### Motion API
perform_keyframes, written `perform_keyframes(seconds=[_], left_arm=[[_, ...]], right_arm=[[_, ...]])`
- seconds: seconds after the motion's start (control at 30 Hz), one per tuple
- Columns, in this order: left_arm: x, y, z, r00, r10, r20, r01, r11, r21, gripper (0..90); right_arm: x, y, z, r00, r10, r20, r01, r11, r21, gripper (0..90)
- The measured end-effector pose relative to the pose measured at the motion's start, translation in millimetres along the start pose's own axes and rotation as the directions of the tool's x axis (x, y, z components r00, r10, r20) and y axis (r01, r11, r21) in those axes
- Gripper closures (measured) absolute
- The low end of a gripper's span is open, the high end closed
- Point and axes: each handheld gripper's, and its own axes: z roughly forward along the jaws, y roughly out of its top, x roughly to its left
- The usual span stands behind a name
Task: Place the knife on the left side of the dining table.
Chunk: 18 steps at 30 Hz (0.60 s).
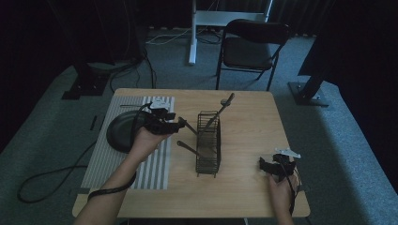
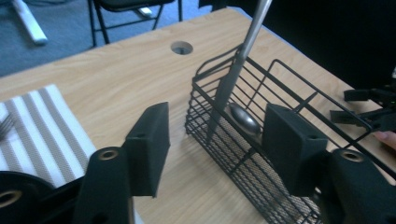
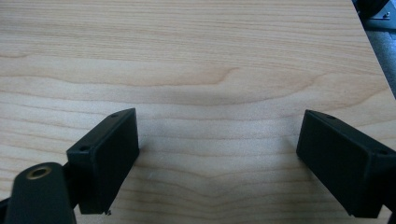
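Observation:
A black wire basket (image 1: 209, 143) stands in the middle of the wooden table (image 1: 244, 187). A long metal utensil (image 1: 220, 110) leans out of its far end, and a spoon bowl (image 2: 243, 119) lies inside. A dark handle (image 1: 187, 147) pokes out over the basket's left side. My left gripper (image 1: 179, 125) hovers just left of the basket; in the left gripper view its jaws (image 2: 217, 149) stand partly apart with nothing pressed between the pads, the basket's near end just beyond them. My right gripper (image 1: 267, 165) rests near the table's right front, its jaws (image 3: 217, 154) wide over bare wood.
A dark round plate (image 1: 123, 131) sits on a striped placemat (image 1: 155, 168) at the table's left, with a fork (image 2: 5, 125) on the mat's far end. A cable hole (image 2: 181, 47) marks the tabletop. A folding chair (image 1: 253, 47) stands beyond the far edge.

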Motion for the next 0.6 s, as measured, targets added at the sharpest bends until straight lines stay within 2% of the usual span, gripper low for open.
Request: perform_keyframes(seconds=[0.17, 0.33, 0.37, 0.4, 0.43, 0.53, 0.57, 0.6], left_arm=[[-1.2, 0.4, 3.7, 1.0000, -0.003, 0.000, 0.003, 1.0000, 0.007, 43.9], [-5.4, 0.9, 5.1, 0.9993, 0.009, 0.037, -0.009, 1.0000, -0.001, 62.8], [-6.3, 1.0, 5.1, 0.9984, 0.014, 0.056, -0.014, 0.9999, -0.003, 62.8], [-6.3, 1.0, 5.1, 0.9984, 0.014, 0.056, -0.014, 0.9999, -0.003, 67.9], [-8.6, 1.2, 4.9, 0.9979, 0.027, 0.060, -0.027, 0.9996, -0.001, 69.3], [-6.3, 1.1, 4.3, 0.9964, 0.007, 0.084, -0.007, 1.0000, 0.001, 72.6], [-4.7, 0.9, 3.7, 0.9943, -0.010, 0.106, 0.010, 0.9999, 0.000, 72.6], [-3.2, 1.0, 2.2, 0.9876, -0.031, 0.154, 0.032, 0.9995, -0.006, 74.4]], right_arm=[[0.0, 0.0, 0.0, 1.0000, 0.000, 0.000, 0.000, 1.000, 0.000, 12.0], [0.0, 0.0, 0.0, 1.0000, 0.000, 0.000, 0.000, 1.000, 0.000, 12.1], [0.0, 0.0, 0.0, 1.0000, 0.000, 0.000, 0.000, 1.000, 0.000, 12.0], [0.0, 0.0, 0.0, 1.0000, 0.000, 0.000, 0.000, 1.000, 0.000, 12.0], [-0.1, 0.0, 0.1, 1.0000, -0.001, 0.000, 0.001, 1.000, -0.001, 12.1], [-0.1, 0.0, 0.1, 1.0000, -0.002, 0.001, 0.002, 1.000, -0.001, 12.1], [-0.1, 0.0, 0.1, 1.0000, -0.002, 0.000, 0.002, 1.000, -0.001, 12.1], [-0.1, 0.0, 0.0, 1.0000, -0.001, 0.001, 0.001, 1.000, -0.001, 12.0]])
